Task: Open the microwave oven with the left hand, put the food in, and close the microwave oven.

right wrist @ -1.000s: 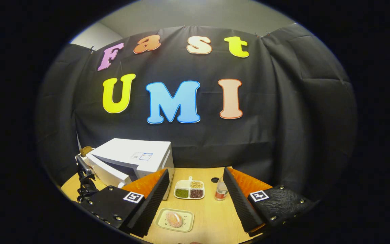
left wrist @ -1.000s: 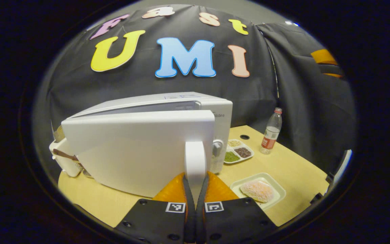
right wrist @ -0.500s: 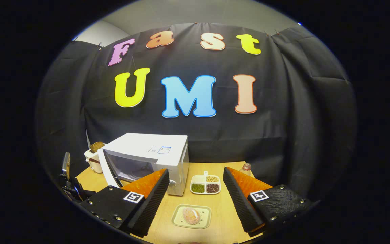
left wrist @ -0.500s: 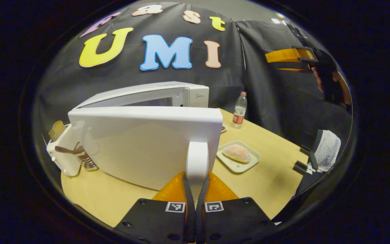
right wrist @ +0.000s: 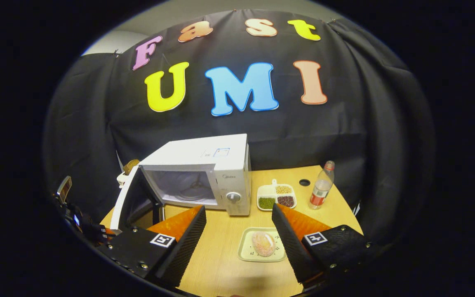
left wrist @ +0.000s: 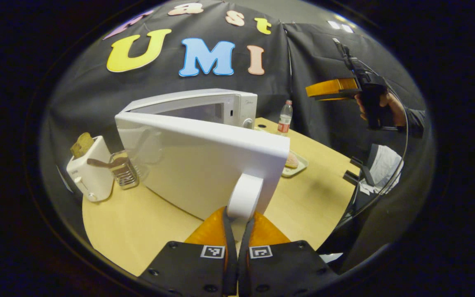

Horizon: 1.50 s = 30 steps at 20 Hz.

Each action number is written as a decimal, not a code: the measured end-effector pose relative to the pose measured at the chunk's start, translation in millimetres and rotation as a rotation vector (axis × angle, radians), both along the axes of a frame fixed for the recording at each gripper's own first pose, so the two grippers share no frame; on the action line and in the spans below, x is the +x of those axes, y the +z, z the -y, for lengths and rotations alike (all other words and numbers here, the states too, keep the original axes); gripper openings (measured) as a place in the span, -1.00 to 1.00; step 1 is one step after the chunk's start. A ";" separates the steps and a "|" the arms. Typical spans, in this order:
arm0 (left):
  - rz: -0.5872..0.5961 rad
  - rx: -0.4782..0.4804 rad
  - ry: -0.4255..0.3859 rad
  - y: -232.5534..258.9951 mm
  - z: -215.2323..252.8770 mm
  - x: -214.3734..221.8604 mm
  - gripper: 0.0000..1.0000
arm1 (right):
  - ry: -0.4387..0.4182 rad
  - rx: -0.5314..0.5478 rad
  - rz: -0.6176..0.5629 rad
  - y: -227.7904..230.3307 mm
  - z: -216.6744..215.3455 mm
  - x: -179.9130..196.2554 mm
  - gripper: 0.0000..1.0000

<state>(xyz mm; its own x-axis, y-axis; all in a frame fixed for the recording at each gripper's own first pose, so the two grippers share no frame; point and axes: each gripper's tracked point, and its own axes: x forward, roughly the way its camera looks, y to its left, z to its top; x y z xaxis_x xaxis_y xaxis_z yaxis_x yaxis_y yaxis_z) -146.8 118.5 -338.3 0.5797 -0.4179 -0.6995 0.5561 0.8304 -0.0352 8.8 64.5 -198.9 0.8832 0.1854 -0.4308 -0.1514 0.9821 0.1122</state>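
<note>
left gripper view: left gripper (left wrist: 237, 222) at bottom centre, orange fingers (left wrist: 208, 231) pinched narrow on the white door handle (left wrist: 243, 198), both pressing its sides. microwave door (left wrist: 204, 159) swung wide open across the middle of the frame, microwave body (left wrist: 204, 105) behind it at upper centre. white toaster (left wrist: 89, 173) with a slice of bread at left, small wire rack (left wrist: 124, 175) just beside it. water bottle (left wrist: 284, 117) right of the microwave at upper centre-right. right gripper (left wrist: 332, 88) raised in the upper right, held by a hand (left wrist: 386, 109), well above the wooden table (left wrist: 311, 198).

right gripper view: right gripper (right wrist: 237, 225) spread wide at the bottom, nothing between the fingers. food (right wrist: 263, 243), a pinkish round piece, on a pale tray (right wrist: 245, 251) at lower centre, on the table in front of the microwave. microwave cavity (right wrist: 188, 189) open at centre-left. divided dish (right wrist: 276, 196) with green, brown and dark portions right of the microwave, bottle beside it.
</note>
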 end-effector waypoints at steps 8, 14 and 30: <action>-0.043 0.062 0.004 16.7 -109.7 -28.4 -0.85 | -0.012 -0.039 -0.114 -51.1 0.6 -11.3 0.96; -0.037 0.122 0.101 26.4 -185.1 -25.3 -0.86 | -0.012 -0.108 -0.225 -109.4 28.3 3.8 0.96; -0.020 0.137 0.352 26.1 -226.0 -24.6 0.97 | 0.099 -0.202 -0.506 -230.9 53.7 45.8 0.96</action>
